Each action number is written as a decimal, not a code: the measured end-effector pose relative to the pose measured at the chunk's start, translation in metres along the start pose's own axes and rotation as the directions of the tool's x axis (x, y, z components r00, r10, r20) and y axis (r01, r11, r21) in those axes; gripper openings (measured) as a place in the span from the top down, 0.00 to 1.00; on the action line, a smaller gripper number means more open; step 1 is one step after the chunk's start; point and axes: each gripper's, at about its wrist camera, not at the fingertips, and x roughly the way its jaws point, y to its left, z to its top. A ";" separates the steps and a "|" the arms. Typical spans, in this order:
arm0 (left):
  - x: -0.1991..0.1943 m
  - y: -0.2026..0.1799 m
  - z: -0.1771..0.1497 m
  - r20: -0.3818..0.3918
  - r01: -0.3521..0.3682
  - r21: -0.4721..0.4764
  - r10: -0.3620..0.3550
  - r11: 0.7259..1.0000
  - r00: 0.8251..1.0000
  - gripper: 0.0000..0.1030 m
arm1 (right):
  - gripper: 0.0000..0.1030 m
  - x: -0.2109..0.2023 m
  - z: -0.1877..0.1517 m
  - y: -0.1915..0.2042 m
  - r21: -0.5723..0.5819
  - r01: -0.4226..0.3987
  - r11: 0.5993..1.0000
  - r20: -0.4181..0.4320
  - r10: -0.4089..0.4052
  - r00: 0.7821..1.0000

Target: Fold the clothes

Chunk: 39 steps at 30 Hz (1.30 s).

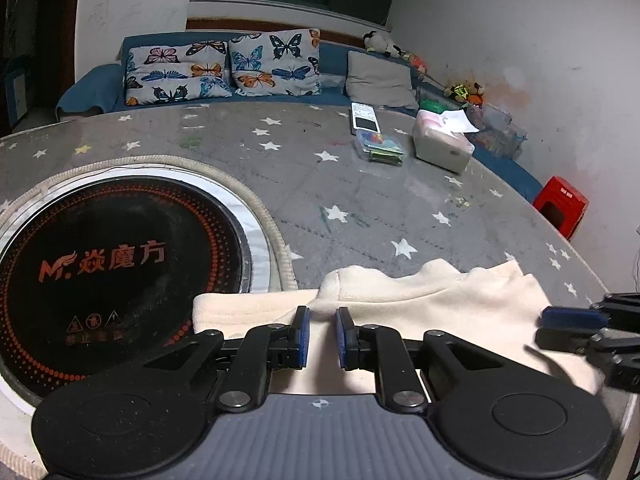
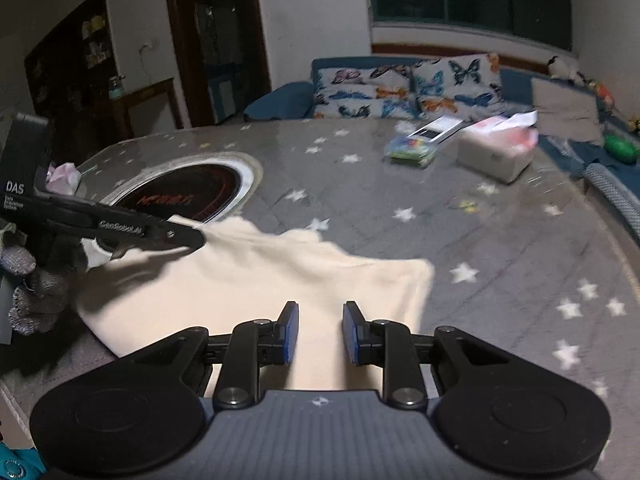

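Cream garment [image 1: 420, 304] lies flat under both released hand-held grippers, left [image 1: 322, 336] and right [image 2: 320, 332].

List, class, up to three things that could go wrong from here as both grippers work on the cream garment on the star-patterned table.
1. The garment partly overlaps the cooktop rim; it may slide further onto it.
2. The left gripper and right gripper, jaws slightly apart over the cloth, may miss a layer.
3. The far edge is bunched, so a fold could set creases.
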 end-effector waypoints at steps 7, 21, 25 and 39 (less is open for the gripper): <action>-0.027 -0.006 -0.002 0.044 0.047 -0.007 -0.047 0.999 0.998 0.83 | 0.77 -0.037 -0.001 -0.020 0.009 0.095 0.995 0.030 -0.095 0.995; -0.054 -0.012 -0.041 0.006 0.067 0.013 -0.067 0.998 0.998 0.79 | 0.79 -0.019 -0.022 0.009 -0.040 -0.002 0.999 -0.057 0.000 0.998; -0.062 -0.003 -0.044 0.024 0.067 -0.025 -0.066 0.997 0.998 0.77 | 0.79 -0.020 -0.009 0.015 -0.080 -0.009 0.997 -0.039 0.006 0.999; -0.078 0.009 -0.046 0.057 0.019 -0.050 -0.016 0.999 0.998 0.70 | 0.80 0.071 0.050 0.058 -0.159 -0.086 0.984 -0.035 0.081 0.996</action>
